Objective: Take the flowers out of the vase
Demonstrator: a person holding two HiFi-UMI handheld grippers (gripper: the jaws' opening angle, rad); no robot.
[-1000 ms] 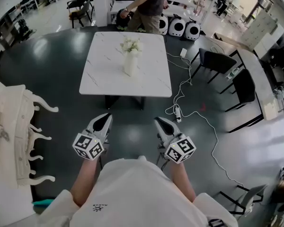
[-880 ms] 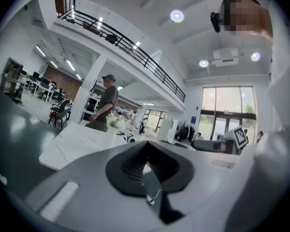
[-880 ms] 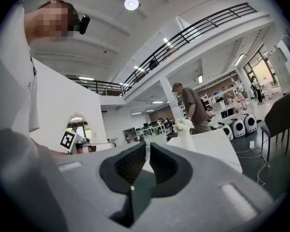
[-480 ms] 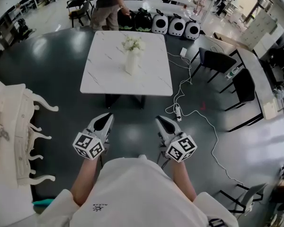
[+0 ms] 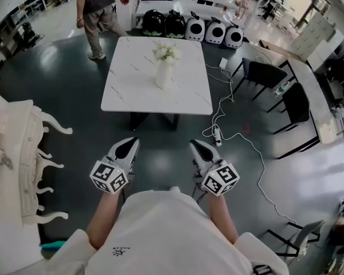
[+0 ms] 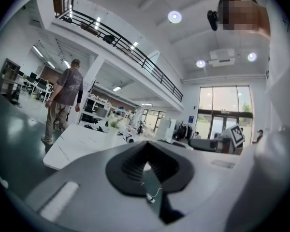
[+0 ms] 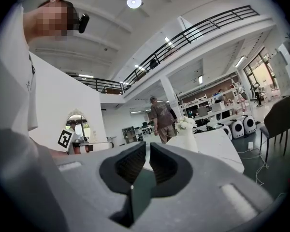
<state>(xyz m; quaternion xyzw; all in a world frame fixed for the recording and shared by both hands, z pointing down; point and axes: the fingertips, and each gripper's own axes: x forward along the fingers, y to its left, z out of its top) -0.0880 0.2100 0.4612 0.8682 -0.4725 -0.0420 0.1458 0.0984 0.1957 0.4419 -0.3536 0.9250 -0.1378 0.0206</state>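
Observation:
A white vase (image 5: 164, 75) with white flowers (image 5: 167, 52) stands upright near the far middle of a white marble table (image 5: 129, 90). Both grippers hover over the dark floor, well short of the table's near edge and level with each other. My left gripper (image 5: 128, 144) is shut and holds nothing; its pads meet at the tip (image 6: 145, 146). My right gripper (image 5: 197, 148) is also shut and holds nothing, with only a thin slit between its pads (image 7: 148, 149). In the right gripper view, the vase (image 7: 186, 138) and flowers (image 7: 185, 123) show far ahead on the table (image 7: 217, 149).
A person (image 5: 94, 10) walks on the floor beyond the table's far left corner. Black chairs (image 5: 264, 76) stand to the right. A white cable with a power strip (image 5: 217, 135) lies on the floor. An ornate white cabinet (image 5: 17, 159) is at my left. Rounded pods (image 5: 186, 26) line the back.
The person behind the table has walked from its far right side to beyond its far left corner. Both grippers have kept still and stayed shut.

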